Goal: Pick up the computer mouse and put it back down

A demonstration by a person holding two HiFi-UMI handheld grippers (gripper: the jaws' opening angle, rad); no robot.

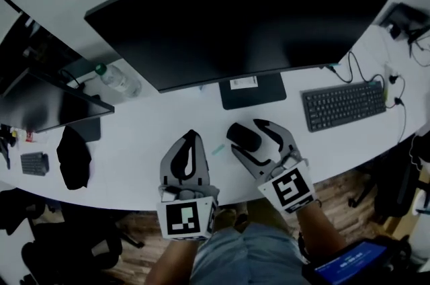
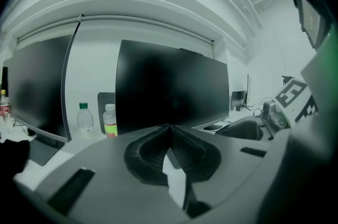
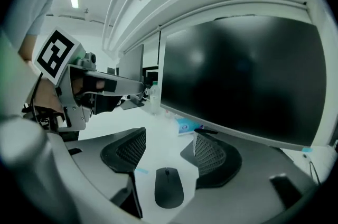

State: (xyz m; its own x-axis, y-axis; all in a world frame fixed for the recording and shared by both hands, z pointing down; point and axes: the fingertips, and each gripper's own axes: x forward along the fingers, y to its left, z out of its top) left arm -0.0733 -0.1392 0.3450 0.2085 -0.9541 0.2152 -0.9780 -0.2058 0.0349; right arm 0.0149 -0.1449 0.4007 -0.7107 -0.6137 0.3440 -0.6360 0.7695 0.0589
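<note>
The mouse (image 3: 169, 188) lies on the counter (image 1: 134, 136) before the monitor (image 1: 235, 21), between the open jaws of the right tool (image 3: 169, 146), apparently untouched. Lifting and replacing probably both remain. The left tool (image 2: 170, 130) is closed and empty.

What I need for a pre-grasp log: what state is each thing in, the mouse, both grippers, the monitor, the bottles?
mouse: flat on the desk, between the right gripper's jaws, not pinched.
right gripper: open, one jaw on each side of the mouse.
left gripper: shut, nothing held.
monitor: screen dark.
green-capped bottle: upright, capped.
white-capped bottle: upright, capped.
keyboard: on the desk, untouched.
</note>
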